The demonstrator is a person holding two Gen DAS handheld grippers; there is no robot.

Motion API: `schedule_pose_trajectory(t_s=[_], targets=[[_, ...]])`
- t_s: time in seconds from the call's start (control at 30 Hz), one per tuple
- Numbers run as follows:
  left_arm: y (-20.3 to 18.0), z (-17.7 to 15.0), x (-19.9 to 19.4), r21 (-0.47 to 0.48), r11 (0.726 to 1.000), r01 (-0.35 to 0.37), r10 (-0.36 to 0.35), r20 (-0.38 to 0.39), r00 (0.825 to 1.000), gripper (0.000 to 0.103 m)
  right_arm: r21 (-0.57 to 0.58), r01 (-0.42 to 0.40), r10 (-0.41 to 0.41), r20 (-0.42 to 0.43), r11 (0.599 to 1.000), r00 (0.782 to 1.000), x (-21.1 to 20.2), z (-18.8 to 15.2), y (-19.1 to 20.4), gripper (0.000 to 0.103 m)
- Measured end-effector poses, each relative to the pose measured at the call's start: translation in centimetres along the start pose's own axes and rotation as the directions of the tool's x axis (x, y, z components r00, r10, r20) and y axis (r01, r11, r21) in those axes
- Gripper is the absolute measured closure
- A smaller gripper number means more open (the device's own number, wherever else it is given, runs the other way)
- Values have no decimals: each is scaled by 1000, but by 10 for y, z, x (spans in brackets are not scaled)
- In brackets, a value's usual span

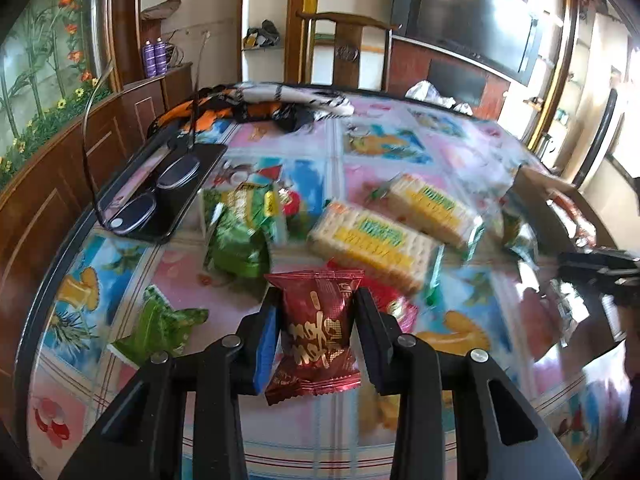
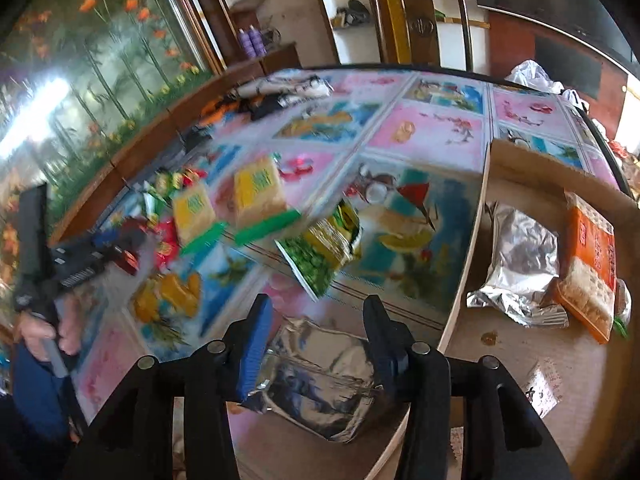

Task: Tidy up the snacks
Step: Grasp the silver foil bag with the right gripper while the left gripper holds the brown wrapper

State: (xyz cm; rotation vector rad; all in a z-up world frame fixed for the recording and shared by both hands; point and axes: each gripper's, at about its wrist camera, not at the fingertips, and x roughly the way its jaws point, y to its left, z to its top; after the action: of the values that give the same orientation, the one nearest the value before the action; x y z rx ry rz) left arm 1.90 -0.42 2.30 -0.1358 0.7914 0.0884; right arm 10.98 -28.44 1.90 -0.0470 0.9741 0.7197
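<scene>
Left wrist view: the left hand-held gripper (image 1: 316,328) squeezes a red candy packet (image 1: 314,330) (above the tabletop (image 1: 120,280)). The right hand-held gripper (image 2: 316,344) squeezes a silver bag (image 2: 320,384).

Ahead of my left gripper (image 1: 316,332) the two cracker packs (image 1: 380,236) lie across the way, touching each other, with the green packet (image 1: 236,240) just left of them. Between these two I see only a narrow lane of surface (image 1: 192,276). On the far left, the glasses (image 1: 160,188) on a dark tray (image 1: 188,200) block that edge. On the right, the cardboard box (image 2: 476,240) wall stands up; inside, bare floor stays near the foil bag (image 2: 520,268).
</scene>
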Motion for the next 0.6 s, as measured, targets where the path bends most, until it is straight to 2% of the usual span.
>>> schedule_pose_trajectory(t_s=[0.1, 0.2, 0.23, 0.27, 0.3, 0.4, 0.5, 0.6], targets=[[-5, 1, -3, 13, 1000, 14, -14, 16, 1000, 67, -9, 11, -11, -47, 1000, 999, 8, -4, 2, 52], [-7, 0, -1, 14, 1000, 18, -18, 10, 1000, 67, -74, -16, 9, -89, 997, 996, 13, -9, 15, 50], [-8, 0, 1, 18, 1000, 17, -17, 7, 1000, 67, -108, -51, 39, -114, 993, 993, 16, -12, 24, 41], [-8, 0, 1, 21, 1000, 16, -16, 6, 1000, 67, -163, -61, 41, -124, 985, 991, 17, -15, 36, 39], [-9, 0, 2, 23, 1000, 18, -18, 5, 1000, 67, -207, -81, 56, -124, 975, 991, 16, -18, 47, 37], [-10, 0, 3, 27, 999, 29, -29, 2, 1000, 67, -269, -215, 195, -102, 939, 976, 4, -21, 67, 37], [-11, 0, 6, 34, 999, 33, -33, -7, 999, 67, -311, -223, 210, -75, 924, 975, -5, -24, 73, 37], [-13, -1, 7, 44, 998, 35, -35, -7, 999, 67, -312, -187, 166, -92, 931, 982, 3, -27, 66, 37]])
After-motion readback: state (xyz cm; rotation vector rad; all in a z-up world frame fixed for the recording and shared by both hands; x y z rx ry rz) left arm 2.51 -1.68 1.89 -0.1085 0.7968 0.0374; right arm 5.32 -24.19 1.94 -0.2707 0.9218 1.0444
